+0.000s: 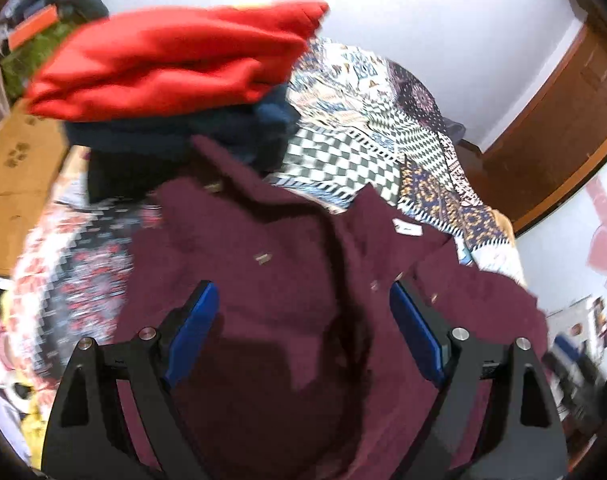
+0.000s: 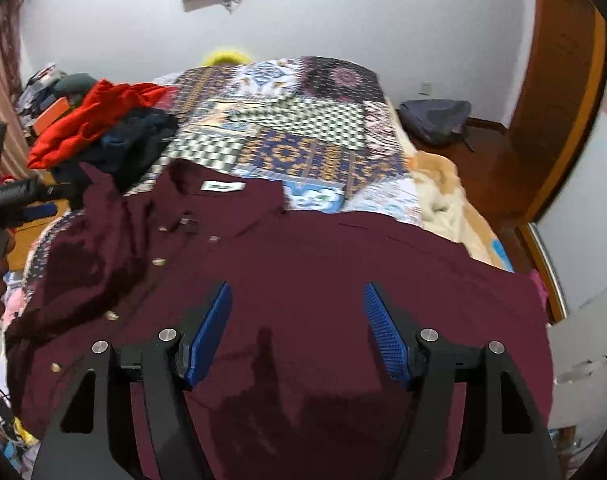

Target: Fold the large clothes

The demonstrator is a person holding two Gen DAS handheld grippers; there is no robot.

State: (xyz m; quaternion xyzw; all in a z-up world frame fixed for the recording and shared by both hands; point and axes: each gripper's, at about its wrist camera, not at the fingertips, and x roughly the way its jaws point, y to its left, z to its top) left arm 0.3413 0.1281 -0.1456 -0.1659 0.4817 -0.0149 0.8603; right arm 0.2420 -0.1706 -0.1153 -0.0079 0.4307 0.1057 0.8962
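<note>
Trouble lies in the bunched left half of the maroon shirt (image 2: 311, 264), spread on the bed (image 2: 303, 128) at frame centre; fold now and you trap those wrinkles; both your left gripper (image 1: 303, 312) and right gripper (image 2: 297, 312) hover over it, jaws apart, holding nothing; the clothes pile (image 2: 103, 128), upper left, crowds the collar.
</note>
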